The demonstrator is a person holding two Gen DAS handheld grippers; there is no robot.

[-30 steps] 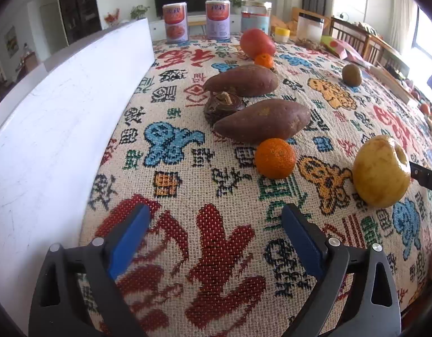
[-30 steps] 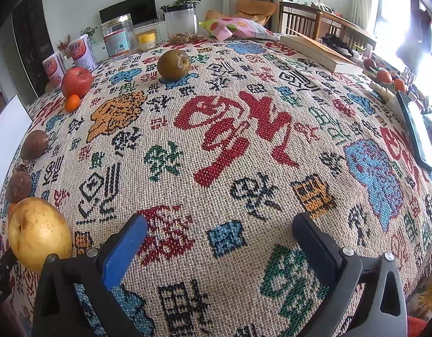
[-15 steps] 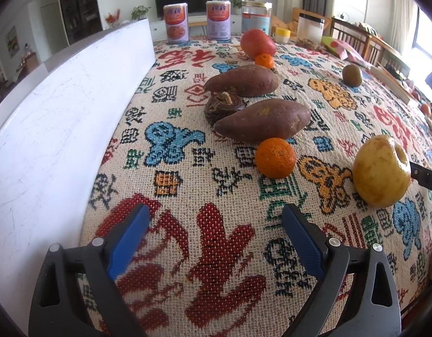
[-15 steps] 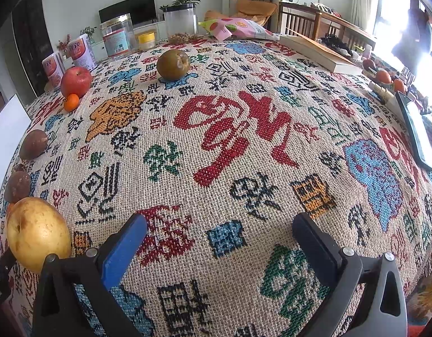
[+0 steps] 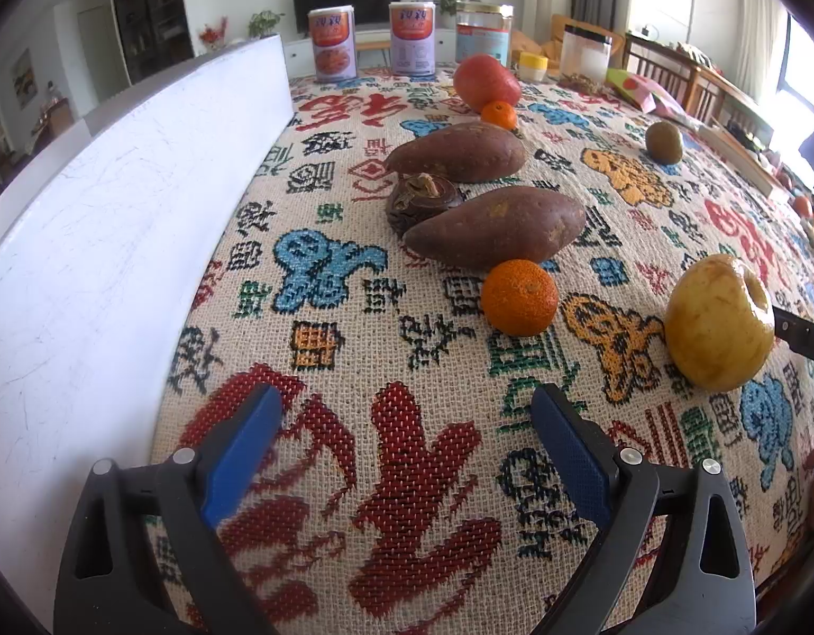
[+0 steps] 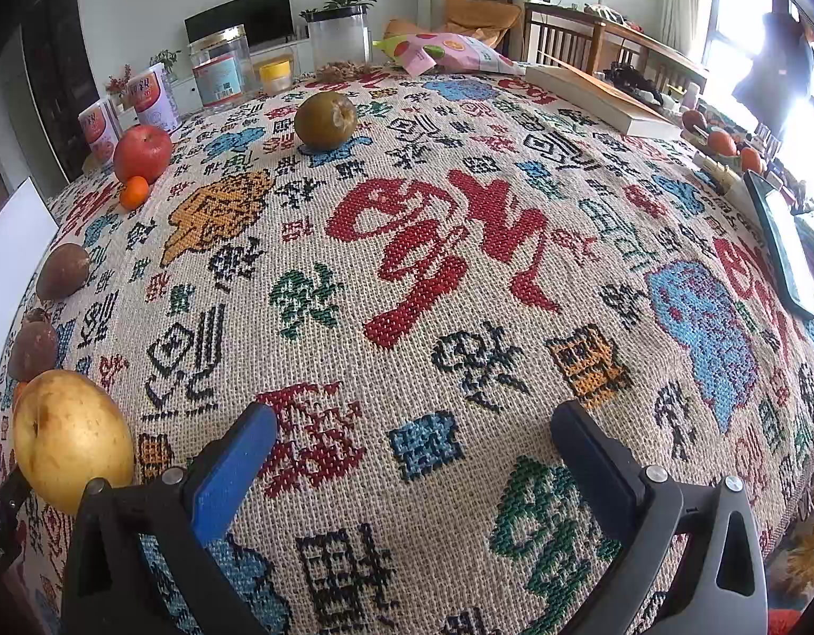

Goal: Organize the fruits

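My left gripper (image 5: 407, 407) is open and empty above the patterned cloth. Ahead of it lie a mandarin (image 5: 519, 296), two sweet potatoes (image 5: 496, 235) (image 5: 459, 152), a dark round fruit (image 5: 422, 200), a second mandarin (image 5: 498, 114) and a red apple (image 5: 485, 80). A yellow pear (image 5: 719, 323) sits to the right, a brown-green pear (image 5: 664, 142) farther back. My right gripper (image 6: 414, 426) is open and empty; the yellow pear (image 6: 71, 439) lies just left of it, the brown-green pear (image 6: 325, 120) and red apple (image 6: 142, 152) far ahead.
A white board (image 5: 116, 243) runs along the left side. Cans (image 5: 331, 42) and jars (image 6: 337, 42) stand at the far edge. A book (image 6: 602, 98), a snack bag (image 6: 449, 53) and a tablet (image 6: 782, 248) lie on the right.
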